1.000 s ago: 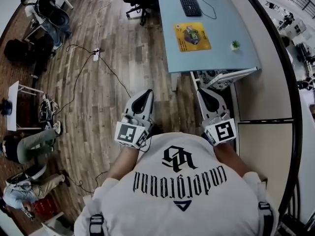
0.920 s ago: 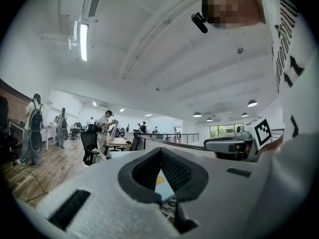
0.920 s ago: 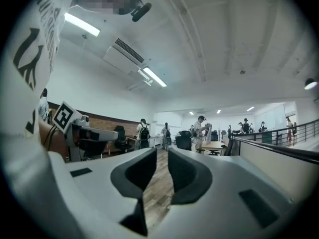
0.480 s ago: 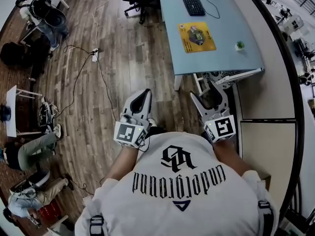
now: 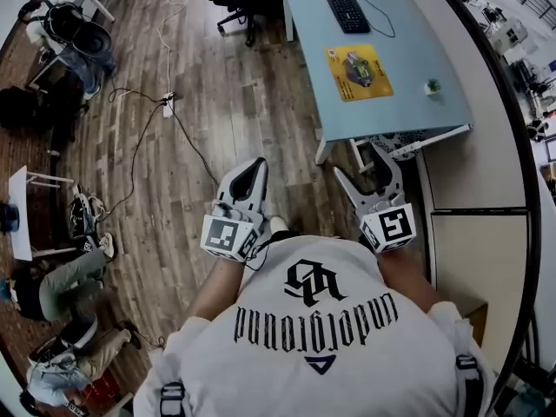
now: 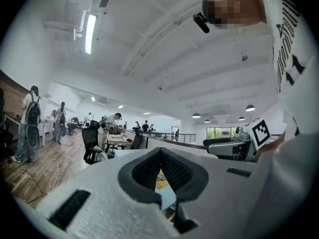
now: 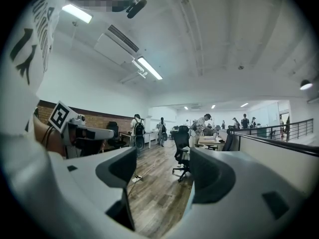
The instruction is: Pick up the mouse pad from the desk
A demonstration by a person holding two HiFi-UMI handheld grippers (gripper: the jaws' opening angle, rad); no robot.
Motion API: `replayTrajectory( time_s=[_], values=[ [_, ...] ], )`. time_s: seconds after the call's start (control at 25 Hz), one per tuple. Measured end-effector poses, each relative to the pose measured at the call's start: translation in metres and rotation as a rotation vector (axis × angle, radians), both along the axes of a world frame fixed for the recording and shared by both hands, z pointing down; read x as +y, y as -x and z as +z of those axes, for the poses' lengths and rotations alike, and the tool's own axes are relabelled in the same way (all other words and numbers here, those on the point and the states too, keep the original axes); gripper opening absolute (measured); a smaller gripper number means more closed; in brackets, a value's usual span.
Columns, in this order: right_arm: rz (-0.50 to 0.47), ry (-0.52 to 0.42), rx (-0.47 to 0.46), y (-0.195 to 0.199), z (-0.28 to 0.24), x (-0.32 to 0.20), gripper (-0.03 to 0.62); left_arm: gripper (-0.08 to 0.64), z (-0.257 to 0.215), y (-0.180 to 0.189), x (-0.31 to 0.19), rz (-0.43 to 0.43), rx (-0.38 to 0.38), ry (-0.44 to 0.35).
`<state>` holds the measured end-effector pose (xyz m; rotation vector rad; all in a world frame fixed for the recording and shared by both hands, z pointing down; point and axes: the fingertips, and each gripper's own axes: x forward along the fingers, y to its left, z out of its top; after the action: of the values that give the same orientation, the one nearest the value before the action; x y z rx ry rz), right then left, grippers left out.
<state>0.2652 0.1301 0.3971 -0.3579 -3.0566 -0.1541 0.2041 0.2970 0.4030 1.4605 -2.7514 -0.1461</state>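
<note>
Both tools are held close against the person's chest, pointing forward, well short of the table (image 5: 308, 59). The left tool (image 5: 257, 165) has its jaws pressed together and empty. The right tool (image 5: 358, 163) has its jaws spread with nothing between them. The yellow mouse pad (image 5: 375, 83) lies flat mid-table, nearer than the keyboard (image 5: 345, 7).

We cannot read the print on the mouse pad (image 5: 359, 71), nor tell what the dark thing (image 5: 358, 66) lying on it is. The small green thing (image 5: 433, 86) near the right edge of the desk (image 5: 417, 42) is too small for us to name. The desk's far end runs off the top of the head view. In the left gripper view only a yellow sliver of the pad shows through the left gripper (image 6: 160, 151); its jaws hide the rest.
</note>
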Motion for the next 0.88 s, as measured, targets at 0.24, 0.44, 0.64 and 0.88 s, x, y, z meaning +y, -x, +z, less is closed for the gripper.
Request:
replayTrajectory(
  time_s=[0.24,0.44,0.64,0.88],
  values=[
    [0.001,-0.002,0.008,0.031,0.006,0.046,0.337,0.008,0.004,0.028,0.045,0.015,0.000,-0.003],
    [-0.026,0.007,0.012,0.055,0.009,0.086,0.341,0.008,0.001,0.046,0.089,-0.013,-0.020,-0.004],
    [-0.056,0.023,0.024,0.079,0.009,0.108,0.341,0.008,0.004,0.059,0.116,-0.038,-0.017,-0.004],
    [-0.105,0.032,0.029,0.111,0.007,0.122,0.341,0.008,0.002,0.081,0.139,-0.100,-0.009,0.001]
  ],
)
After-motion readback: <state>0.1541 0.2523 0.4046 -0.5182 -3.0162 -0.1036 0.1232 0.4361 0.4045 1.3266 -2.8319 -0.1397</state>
